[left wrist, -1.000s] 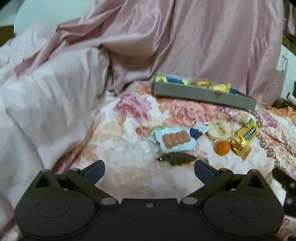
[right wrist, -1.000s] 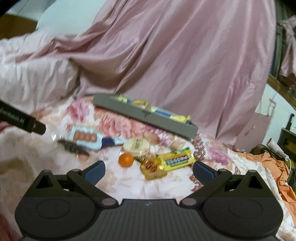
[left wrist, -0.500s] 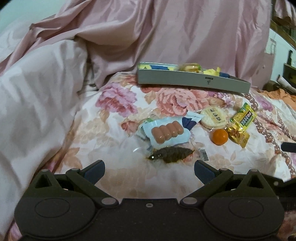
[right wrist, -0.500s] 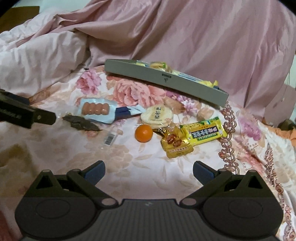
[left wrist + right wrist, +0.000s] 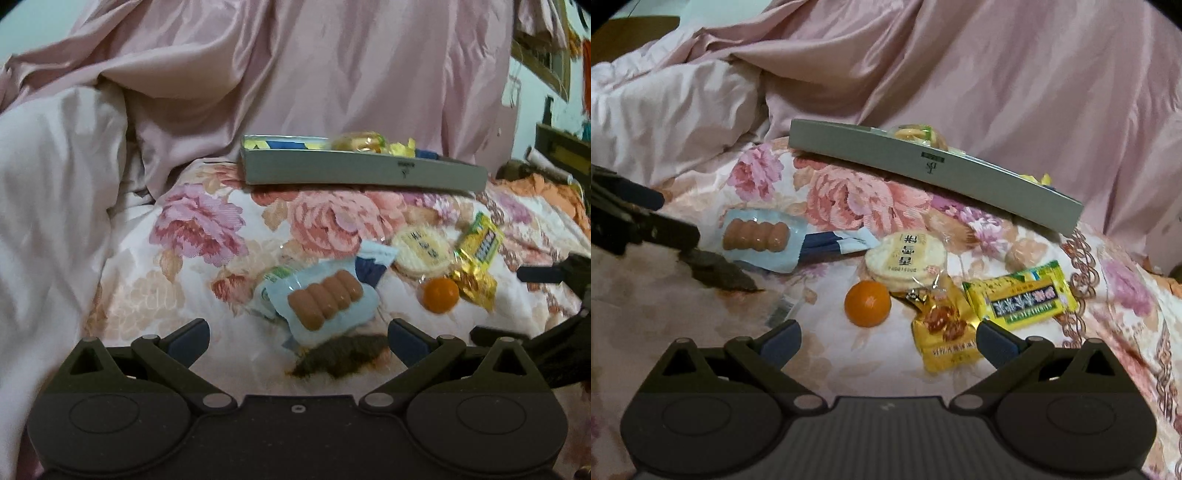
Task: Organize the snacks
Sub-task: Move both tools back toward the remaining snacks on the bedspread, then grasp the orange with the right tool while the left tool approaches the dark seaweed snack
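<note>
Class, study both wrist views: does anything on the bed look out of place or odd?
Yes. A dark brown clump lies on the floral bedspread, just below the sausage pack. Unlike the other snacks it shows no printed packaging, so it resembles a spill or stain. What it is cannot be told.

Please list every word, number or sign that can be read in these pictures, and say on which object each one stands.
Grey tray: a small dark logo on its front wall, too small to read.
Round cracker pack: large characters and a line of small print, blurred, not readable.
Green and yellow packet: a dark band of characters, not readable.
Gold packet: small print, not readable.
Nothing can be quoted with certainty.
</note>
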